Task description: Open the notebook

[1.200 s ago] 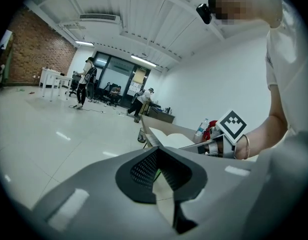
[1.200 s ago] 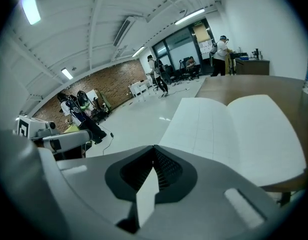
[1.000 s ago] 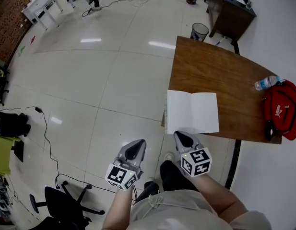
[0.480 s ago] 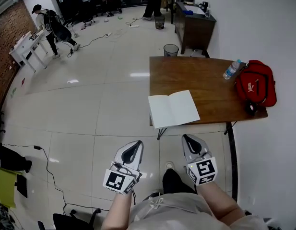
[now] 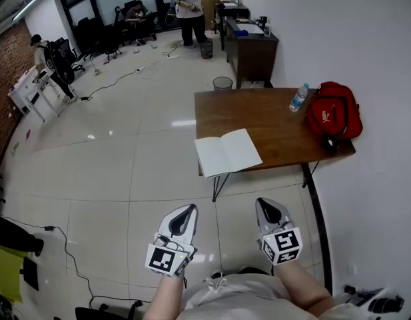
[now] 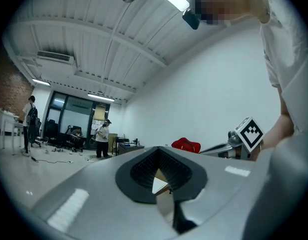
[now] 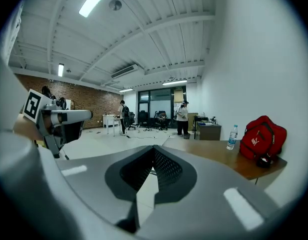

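The white notebook (image 5: 227,152) lies open flat at the near left corner of the brown table (image 5: 272,115), its left page jutting over the edge. Both grippers hang well short of the table, over the floor. My left gripper (image 5: 186,211) is shut with nothing in it; in its own view a sliver of the notebook (image 6: 159,185) shows past the closed jaws. My right gripper (image 5: 268,207) is likewise shut and holds nothing, and the table (image 7: 221,156) stretches ahead of it to the right.
A red bag (image 5: 333,109) and a water bottle (image 5: 298,97) sit at the table's far right. A wastebasket (image 5: 222,83) stands behind the table, a dark desk (image 5: 248,45) beyond it. People stand and sit far across the tiled room. A cable (image 5: 65,255) runs along the floor at left.
The head view has pulled back and risen: the table and open notebook now lie farther away, and more of the room shows. Both grippers stayed shut, side by side.
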Action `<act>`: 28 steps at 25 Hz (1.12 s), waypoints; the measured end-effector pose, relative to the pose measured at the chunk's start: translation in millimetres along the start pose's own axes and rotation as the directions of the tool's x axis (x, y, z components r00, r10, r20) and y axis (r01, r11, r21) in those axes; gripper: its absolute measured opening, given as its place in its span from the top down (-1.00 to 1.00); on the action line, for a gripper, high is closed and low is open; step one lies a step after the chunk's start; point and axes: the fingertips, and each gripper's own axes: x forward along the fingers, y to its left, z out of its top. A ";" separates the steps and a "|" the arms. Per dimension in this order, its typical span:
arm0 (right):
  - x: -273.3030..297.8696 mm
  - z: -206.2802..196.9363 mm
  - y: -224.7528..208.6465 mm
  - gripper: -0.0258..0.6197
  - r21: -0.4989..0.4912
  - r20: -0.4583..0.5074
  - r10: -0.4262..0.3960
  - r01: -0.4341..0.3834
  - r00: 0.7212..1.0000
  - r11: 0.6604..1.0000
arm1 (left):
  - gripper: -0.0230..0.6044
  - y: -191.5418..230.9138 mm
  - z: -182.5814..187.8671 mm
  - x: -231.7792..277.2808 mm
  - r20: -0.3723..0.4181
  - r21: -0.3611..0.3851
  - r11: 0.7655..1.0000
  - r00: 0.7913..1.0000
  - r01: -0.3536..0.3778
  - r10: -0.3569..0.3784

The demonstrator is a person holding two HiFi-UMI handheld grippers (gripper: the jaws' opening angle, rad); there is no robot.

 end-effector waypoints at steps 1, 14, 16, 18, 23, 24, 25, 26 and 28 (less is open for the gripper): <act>-3.4 -2.7 -0.4 0.91 0.000 -0.003 0.005 -0.005 1.000 1.000 | 0.91 -3.5 -1.0 0.1 -0.008 0.001 1.000 1.000 -0.005 0.005; -38.8 -16.1 -14.5 0.91 0.017 -0.023 0.056 -0.055 0.998 0.998 | 0.91 -58.2 -6.0 5.0 -0.008 -0.025 1.000 1.000 0.011 -0.011; -39.2 -15.8 -16.5 0.91 0.021 -0.017 0.062 -0.061 0.998 0.998 | 0.91 -58.3 -6.5 5.4 -0.007 -0.023 1.000 1.000 0.000 0.000; -39.7 -16.6 -19.3 0.91 0.026 -0.014 0.064 -0.063 0.998 0.998 | 0.91 -58.3 -9.3 5.8 -0.016 -0.014 1.000 1.000 -0.009 0.009; -39.2 -16.7 -19.1 0.91 0.025 -0.013 0.076 -0.076 0.997 0.997 | 0.91 -58.4 -14.1 6.2 -0.033 -0.023 0.999 0.999 -0.026 0.025; -39.0 -17.3 -18.7 0.91 0.024 -0.014 0.080 -0.079 0.997 0.997 | 0.91 -59.3 -16.3 6.4 -0.036 -0.026 0.999 0.999 -0.025 0.024; -38.9 -17.7 -18.6 0.91 0.024 -0.015 0.082 -0.082 0.996 0.996 | 0.91 -60.4 -17.4 7.2 -0.038 -0.028 0.999 0.999 -0.024 0.022; -38.9 -17.7 -18.9 0.91 0.024 -0.015 0.084 -0.084 0.996 0.996 | 0.91 -61.6 -16.8 8.5 -0.034 -0.032 0.999 0.999 -0.022 0.021; -38.3 -16.8 -19.4 0.91 0.024 -0.014 0.088 -0.088 0.996 0.996 | 0.91 -63.3 -11.7 11.7 -0.017 -0.040 0.999 1.000 -0.020 0.019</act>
